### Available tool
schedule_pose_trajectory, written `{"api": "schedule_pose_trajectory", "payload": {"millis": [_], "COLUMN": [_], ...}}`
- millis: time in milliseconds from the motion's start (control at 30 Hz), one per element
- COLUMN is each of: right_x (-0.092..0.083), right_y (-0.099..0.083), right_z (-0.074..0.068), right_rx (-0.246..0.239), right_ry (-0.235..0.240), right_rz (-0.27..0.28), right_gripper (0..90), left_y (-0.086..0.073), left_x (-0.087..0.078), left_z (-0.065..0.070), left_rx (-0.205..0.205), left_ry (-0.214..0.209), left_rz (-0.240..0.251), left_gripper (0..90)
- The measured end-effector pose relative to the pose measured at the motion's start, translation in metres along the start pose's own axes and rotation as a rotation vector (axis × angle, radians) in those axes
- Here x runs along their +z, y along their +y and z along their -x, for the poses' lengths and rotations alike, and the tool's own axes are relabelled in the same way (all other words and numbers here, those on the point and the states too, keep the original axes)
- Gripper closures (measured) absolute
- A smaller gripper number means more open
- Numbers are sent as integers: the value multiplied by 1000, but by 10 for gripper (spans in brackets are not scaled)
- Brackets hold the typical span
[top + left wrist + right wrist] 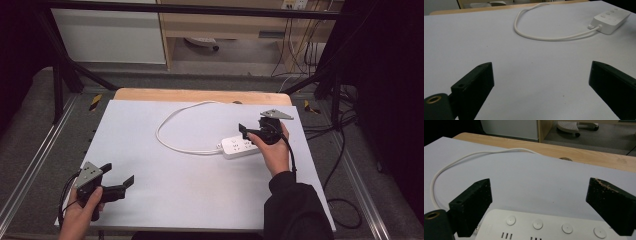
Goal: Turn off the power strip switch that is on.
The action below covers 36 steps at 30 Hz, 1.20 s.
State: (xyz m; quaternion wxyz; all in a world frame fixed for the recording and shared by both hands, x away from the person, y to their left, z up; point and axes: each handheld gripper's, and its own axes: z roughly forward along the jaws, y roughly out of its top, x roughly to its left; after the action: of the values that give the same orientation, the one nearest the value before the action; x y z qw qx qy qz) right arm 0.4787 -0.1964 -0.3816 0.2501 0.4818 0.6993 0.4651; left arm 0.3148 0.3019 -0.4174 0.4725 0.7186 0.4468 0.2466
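High view: right tongs poised just above white power strip, spread wide, nothing between them. Strip lying flat on the white-covered bench at about 3 o'clock from centre, its white cord looping out toward 11 o'clock and back. Left tongs parked near the bench's 7 o'clock corner, well apart from the strip, also spread wide and empty.

Left gripper view: both black jaws far apart over bare bench, nothing gripped; strip off at 1 o'clock, cord curving across at 12.

Right gripper view: jaws standing wide, clear of the strip, which sits at 6 o'clock directly under them with its row of round buttons showing; cord arcing away toward 10 o'clock.

Judged step: strip set down and let go, or about to be taken up; hard to tell which. Next move likely calls for lowering squarely across the strip's narrow width before closing, or lifting straight clear without snagging the cord.
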Motion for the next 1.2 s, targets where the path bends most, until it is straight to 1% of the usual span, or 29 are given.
{"api": "schedule_pose_trajectory", "payload": {"millis": [67,233,267,467,567,733,833,933,1000,1200], "right_x": [-4,-14,-16,-27,-33,-46,-55,-63,-70,-84], "right_y": [2,6,7,11,13,16,16,16,16,15], "right_z": [-1,-3,-3,-3,-3,-2,-1,0,2,8], "right_rx": [7,-2,-5,-6,-10,-11,-19,-19,-19,-14], "right_ry": [9,27,29,38,43,42,44,40,34,37], "right_rz": [13,22,25,42,48,62,74,95,112,126], "right_gripper": [50,42,42,43,34,25,25,29,35,38], "left_y": [0,0,0,0,0,1,1,1,1,0], "left_x": [0,0,0,-1,0,0,-1,-2,-2,-1], "left_z": [0,1,1,0,0,0,0,0,-1,-3], "left_rx": [1,2,5,-7,0,-6,-1,-11,-12,-18], "left_ry": [3,-1,-2,0,-4,-7,-5,-2,-2,5], "left_rz": [-3,1,0,5,5,8,9,14,14,10], "left_gripper": [57,59,59,57,54,54,54,53,54,54]}}
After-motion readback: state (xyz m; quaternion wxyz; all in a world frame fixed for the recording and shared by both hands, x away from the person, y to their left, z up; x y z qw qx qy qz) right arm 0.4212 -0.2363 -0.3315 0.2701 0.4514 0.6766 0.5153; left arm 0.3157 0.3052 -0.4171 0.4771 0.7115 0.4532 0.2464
